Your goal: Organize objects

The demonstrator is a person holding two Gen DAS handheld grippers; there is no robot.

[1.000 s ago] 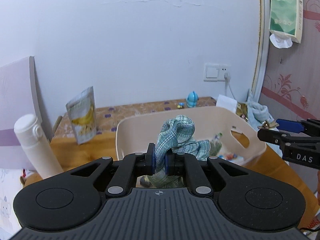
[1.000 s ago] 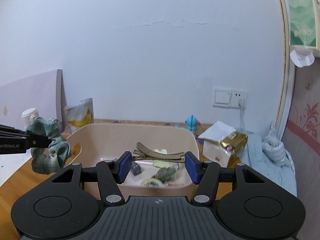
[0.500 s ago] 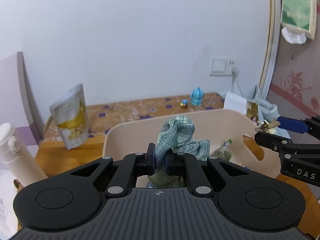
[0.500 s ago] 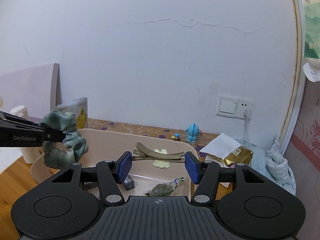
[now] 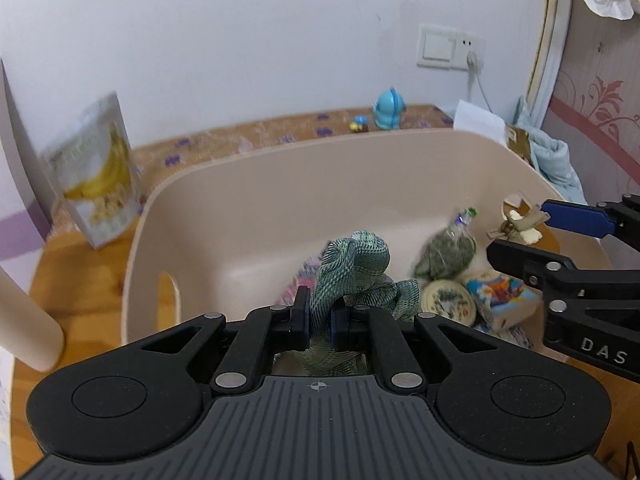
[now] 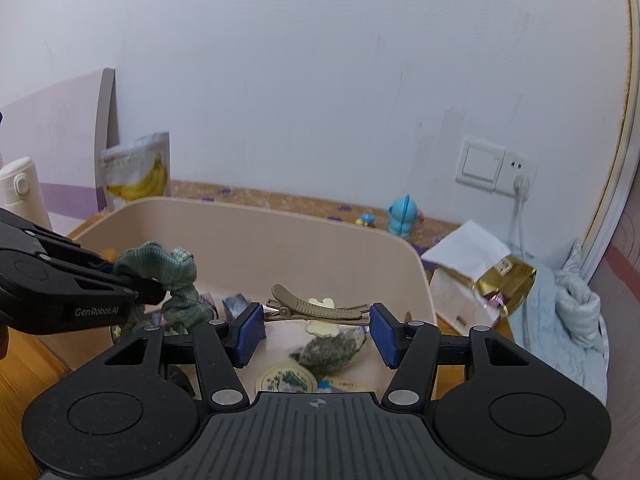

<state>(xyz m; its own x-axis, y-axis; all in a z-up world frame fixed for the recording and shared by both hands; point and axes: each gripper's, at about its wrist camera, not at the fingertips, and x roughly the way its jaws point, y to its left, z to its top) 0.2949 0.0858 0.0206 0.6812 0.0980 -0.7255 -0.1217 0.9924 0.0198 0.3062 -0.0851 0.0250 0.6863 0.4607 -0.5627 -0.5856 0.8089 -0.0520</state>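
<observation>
The left gripper (image 5: 320, 318) clamps the scrunchie (image 5: 356, 268) over the bin (image 5: 224, 216), the right gripper (image 6: 316, 330) grips the hair clip (image 6: 320, 309) endwise; next, release both inside.

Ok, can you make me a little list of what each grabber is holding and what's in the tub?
left gripper: jaws shut on the green checked fabric scrunchie, held over the tub
right gripper: jaws holding the long tan hair clip by its ends, over the tub
beige plastic tub: holds a round patterned tin, a clear bag of dried green herbs, and a small colourful box
behind the tub: banana snack pouch, blue toy figure
</observation>
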